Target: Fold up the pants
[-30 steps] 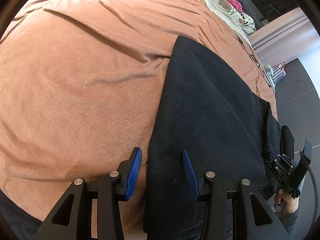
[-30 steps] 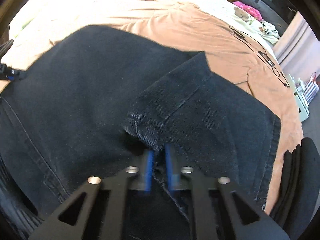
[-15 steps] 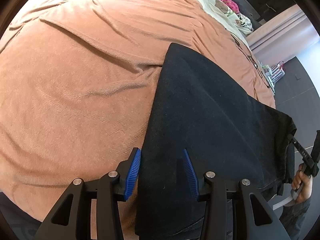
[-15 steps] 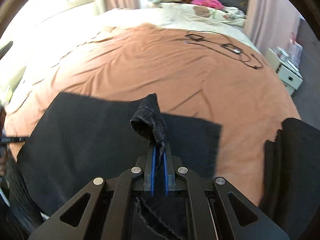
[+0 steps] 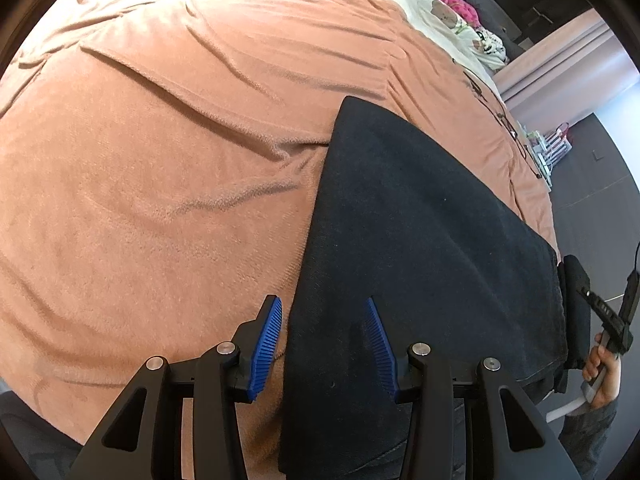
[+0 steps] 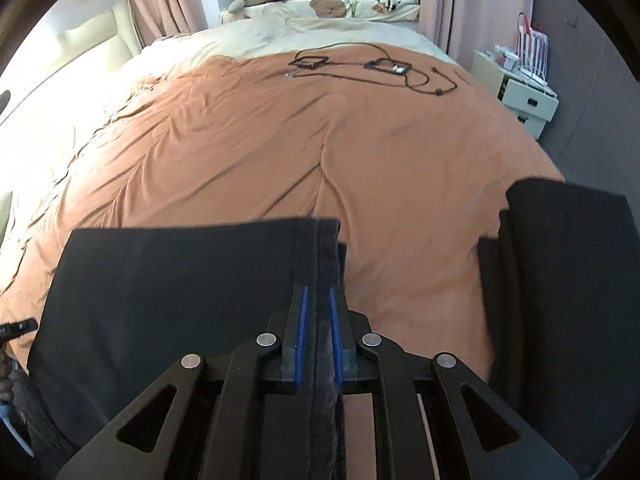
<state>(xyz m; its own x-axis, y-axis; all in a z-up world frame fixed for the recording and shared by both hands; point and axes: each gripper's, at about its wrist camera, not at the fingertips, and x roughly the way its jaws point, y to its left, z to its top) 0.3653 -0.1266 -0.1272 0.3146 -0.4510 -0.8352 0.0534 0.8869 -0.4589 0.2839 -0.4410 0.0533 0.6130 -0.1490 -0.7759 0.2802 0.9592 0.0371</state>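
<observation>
Right wrist view: my right gripper (image 6: pixel 319 336), jaws opening, pinches the pants (image 6: pixel 180 280) seam; releasing early lets the fold slump. My left gripper (image 5: pixel 324 344) stands apart astride their edge.

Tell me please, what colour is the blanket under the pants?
Terracotta orange blanket, shown best in the right wrist view.

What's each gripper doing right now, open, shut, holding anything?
Left gripper: open, straddling the left edge of the black pants, pads clear of it.
Right gripper: jaws opening, pants' seamed edge between them.
</observation>
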